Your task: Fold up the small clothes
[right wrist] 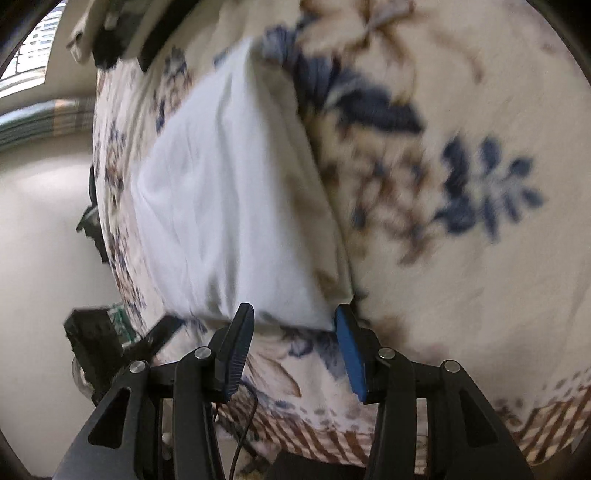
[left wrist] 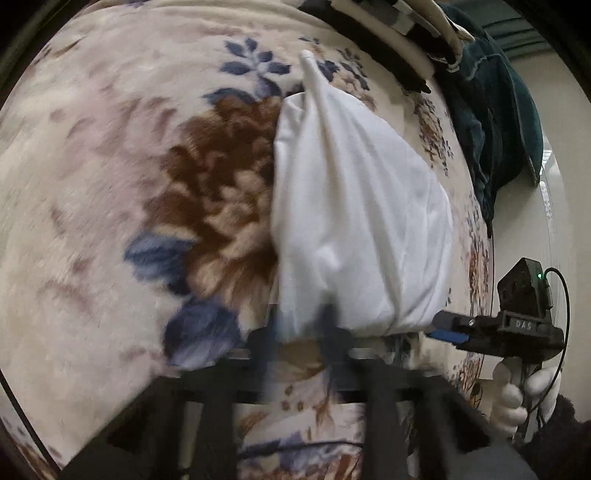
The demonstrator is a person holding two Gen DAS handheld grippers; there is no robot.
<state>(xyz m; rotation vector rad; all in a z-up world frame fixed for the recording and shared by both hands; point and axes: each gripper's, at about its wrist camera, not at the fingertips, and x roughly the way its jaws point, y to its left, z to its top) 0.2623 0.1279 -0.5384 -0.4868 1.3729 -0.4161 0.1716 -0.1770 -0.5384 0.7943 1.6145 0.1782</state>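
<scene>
A white garment (left wrist: 354,206) lies folded lengthwise on the floral blanket (left wrist: 110,166), with a thin strap end pointing away. My left gripper (left wrist: 301,332) is blurred at the garment's near edge, its jaws apart with cloth between them. In the right wrist view the same garment (right wrist: 221,206) reaches down to my right gripper (right wrist: 295,332). Its jaws stand wide apart, the near hem lying between the blue pads (right wrist: 349,354), not clamped. The right gripper also shows in the left wrist view (left wrist: 443,328) at the garment's near right corner.
A dark teal garment (left wrist: 491,122) and a pile of dark and white clothes (left wrist: 399,33) lie at the blanket's far right edge. The blanket ends at a pale wall or floor (right wrist: 44,229) on the left of the right wrist view.
</scene>
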